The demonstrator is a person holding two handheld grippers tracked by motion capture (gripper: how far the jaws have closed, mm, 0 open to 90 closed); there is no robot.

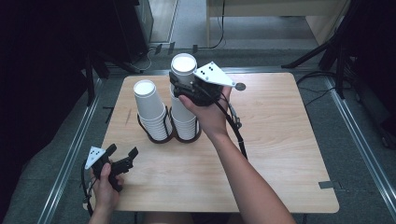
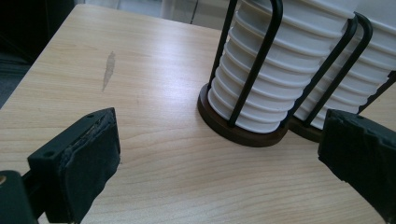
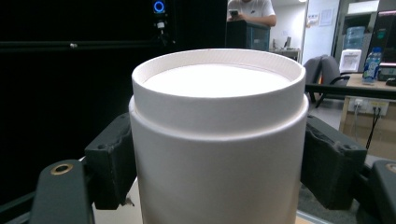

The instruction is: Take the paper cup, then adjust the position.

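Pads (image 3: 109,163) of right gripper (image 1: 187,86) pinch top paper cup (image 3: 217,140), inverted, above right stack (image 1: 183,120) in wire holder (image 1: 161,138), table (image 1: 280,154) at 12 o'clock. Left gripper (image 1: 122,156) spread, idle at 7. Cup looks lifted free; placing remains.

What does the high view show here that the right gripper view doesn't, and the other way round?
High view alone: the left gripper open near the table edge, both stacks of cups in the black wire holder, and a small dark disc. Right gripper view alone: pads pressed against the cup's sides, and a room with chairs behind. Shared: the right gripper shut on the upside-down white cup.
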